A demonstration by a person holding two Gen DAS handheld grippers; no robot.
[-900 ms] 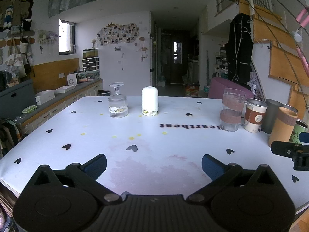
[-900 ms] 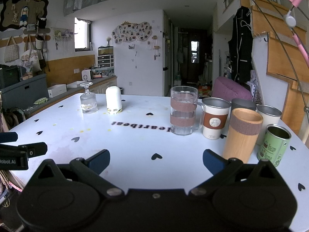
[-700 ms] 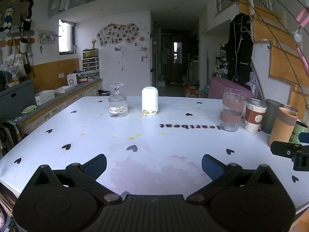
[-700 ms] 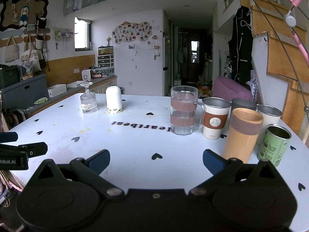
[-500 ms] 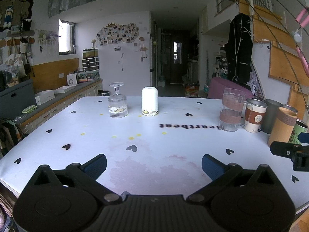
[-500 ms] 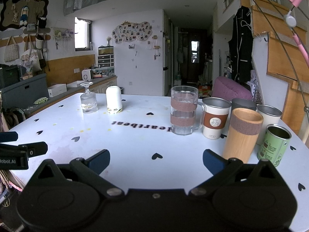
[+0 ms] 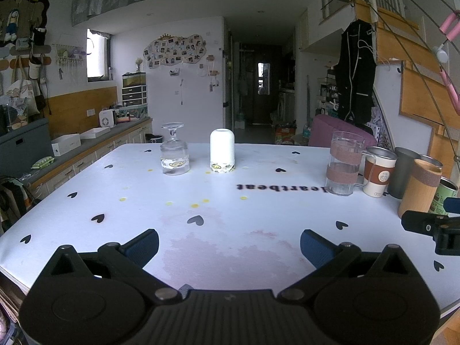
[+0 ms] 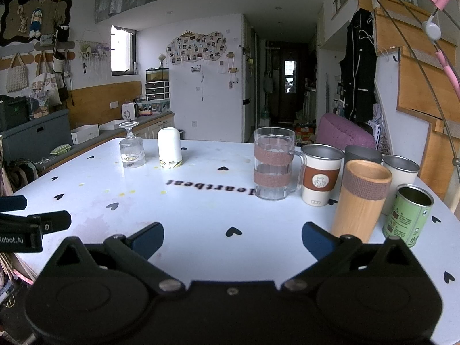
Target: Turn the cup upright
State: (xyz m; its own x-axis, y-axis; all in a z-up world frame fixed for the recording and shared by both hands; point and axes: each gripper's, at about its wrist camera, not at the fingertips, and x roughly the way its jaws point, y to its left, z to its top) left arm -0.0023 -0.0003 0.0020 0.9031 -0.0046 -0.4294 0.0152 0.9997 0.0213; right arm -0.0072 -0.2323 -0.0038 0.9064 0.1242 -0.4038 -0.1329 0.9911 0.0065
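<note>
Change since earlier frames: none found. Both views match those of the preceding second; neither gripper has advanced and no object has shifted.
Meaning for task: the flip is not begun. In the inspector's judgement the approach is yet to start.
Left gripper (image 7: 228, 243): fingers spread wide, nothing between them, held low over the near edge of the white table (image 7: 258, 210).
Right gripper (image 8: 232, 238): likewise spread and empty, held over the near edge, to the right of the left one.
Task objects: two vessels stand mouth-down on the far left part of the table. The white cup (image 7: 222, 151), with a cartoon band at its rim, stands just beside the stemmed glass (image 7: 174, 151), foot uppermost. The two are apart, not touching. Which one the task means cannot be told from the task line.
Other ware, all mouth-up: glass mug (image 8: 274, 164) with two brown bands, paper-sleeve steel cup (image 8: 321, 174), wooden tumbler (image 8: 360, 199), green tin (image 8: 408, 215), and two further steel cups behind; clustered at the right.
Distance: both inverted vessels are well apart from either gripper.
Risk, as judged: the close spacing leaves little room for a finger between the two vessels; the neighbour may be knocked.
</note>
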